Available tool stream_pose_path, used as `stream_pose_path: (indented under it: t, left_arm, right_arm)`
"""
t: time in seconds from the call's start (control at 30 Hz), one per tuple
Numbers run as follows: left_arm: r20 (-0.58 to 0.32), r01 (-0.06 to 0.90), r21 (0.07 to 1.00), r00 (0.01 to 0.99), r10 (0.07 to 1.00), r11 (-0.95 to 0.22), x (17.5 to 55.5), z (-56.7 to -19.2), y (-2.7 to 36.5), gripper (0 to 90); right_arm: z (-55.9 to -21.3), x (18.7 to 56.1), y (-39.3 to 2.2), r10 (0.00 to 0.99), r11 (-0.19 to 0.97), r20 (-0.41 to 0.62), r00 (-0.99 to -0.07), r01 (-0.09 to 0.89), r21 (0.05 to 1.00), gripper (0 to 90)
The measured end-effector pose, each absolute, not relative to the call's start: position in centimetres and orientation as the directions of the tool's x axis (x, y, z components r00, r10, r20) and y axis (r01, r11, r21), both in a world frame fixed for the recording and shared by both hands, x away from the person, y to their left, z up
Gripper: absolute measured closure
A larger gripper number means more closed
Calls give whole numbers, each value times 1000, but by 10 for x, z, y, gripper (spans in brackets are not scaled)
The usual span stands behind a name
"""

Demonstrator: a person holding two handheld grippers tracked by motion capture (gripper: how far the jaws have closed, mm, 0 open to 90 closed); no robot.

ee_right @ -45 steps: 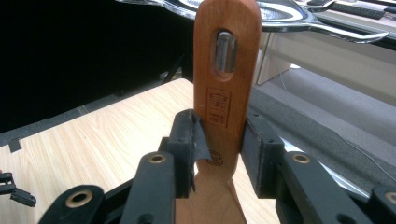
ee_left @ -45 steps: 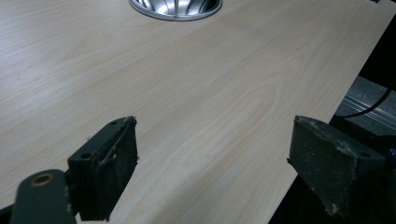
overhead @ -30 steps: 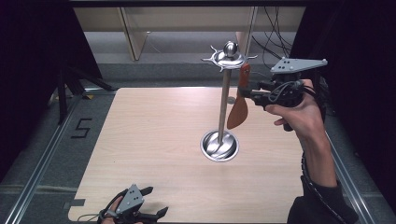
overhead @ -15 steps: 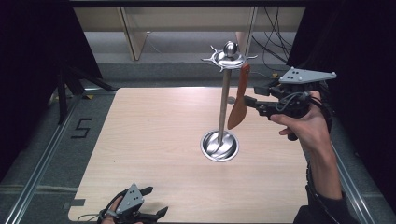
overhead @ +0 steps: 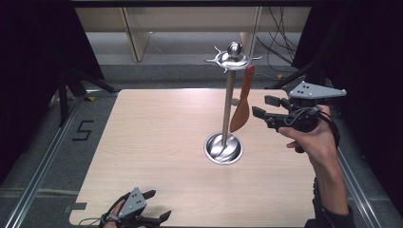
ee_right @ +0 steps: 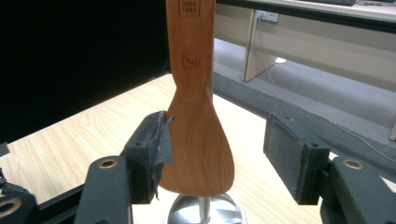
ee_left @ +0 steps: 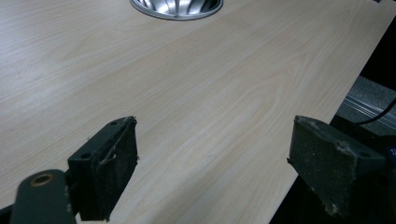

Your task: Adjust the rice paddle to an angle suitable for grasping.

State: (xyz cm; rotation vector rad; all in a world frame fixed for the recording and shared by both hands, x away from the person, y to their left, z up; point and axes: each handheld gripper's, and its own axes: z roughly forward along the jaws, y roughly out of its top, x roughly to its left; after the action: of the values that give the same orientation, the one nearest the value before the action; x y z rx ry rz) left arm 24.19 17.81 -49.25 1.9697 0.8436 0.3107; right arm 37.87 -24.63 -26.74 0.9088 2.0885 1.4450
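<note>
A metal stand (overhead: 229,102) with a round base (overhead: 223,148) and hooks around its top rises right of the table's middle. A brown wooden spatula (overhead: 241,104) hangs from one hook, blade down. My right gripper (overhead: 260,106) is open just right of the blade. In the right gripper view the spatula (ee_right: 198,135) hangs between the jaws of that gripper (ee_right: 217,158), its edge at the left pad (ee_right: 152,156) and clear of the right one. My left gripper (overhead: 159,204) lies open and empty at the table's near edge; the left gripper view (ee_left: 212,168) shows bare wood between its jaws.
The light wooden table (overhead: 157,133) drops off to a dark floor with metal rails on both sides. Cables and furniture legs stand behind the far edge. The stand's base (ee_left: 176,5) lies ahead of the left gripper.
My right gripper has drawn back a little to the right and lower. The spatula now hangs straighter from its hook. The left gripper has not moved.
</note>
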Motion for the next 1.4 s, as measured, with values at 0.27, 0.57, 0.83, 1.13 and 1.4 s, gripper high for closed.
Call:
stream_pose_path:
  t: [0.27, 0.57, 0.83, 1.13, 1.4]
  left_arm:
    - [-120, 432, 843, 731, 672, -319, 242, -493, 178, 149]
    - [-106, 429, 840, 731, 674, -333, 242, -492, 179, 148]
    - [-98, 412, 847, 742, 663, -336, 244, -493, 179, 149]
    - [-102, 413, 847, 745, 659, -336, 245, -492, 179, 148]
    - [-109, 415, 849, 744, 659, -328, 245, -492, 178, 149]
  right_arm:
    - [-275, 373, -249, 732, 241, 5, -681, 266, 933, 406]
    - [-290, 371, -253, 730, 247, 0, -683, 264, 933, 404]
    - [-304, 367, -253, 718, 252, 17, -696, 283, 925, 400]
    - [-314, 365, -255, 710, 262, 41, -703, 318, 911, 395]
    - [-321, 367, -254, 715, 257, 40, -698, 315, 914, 371]
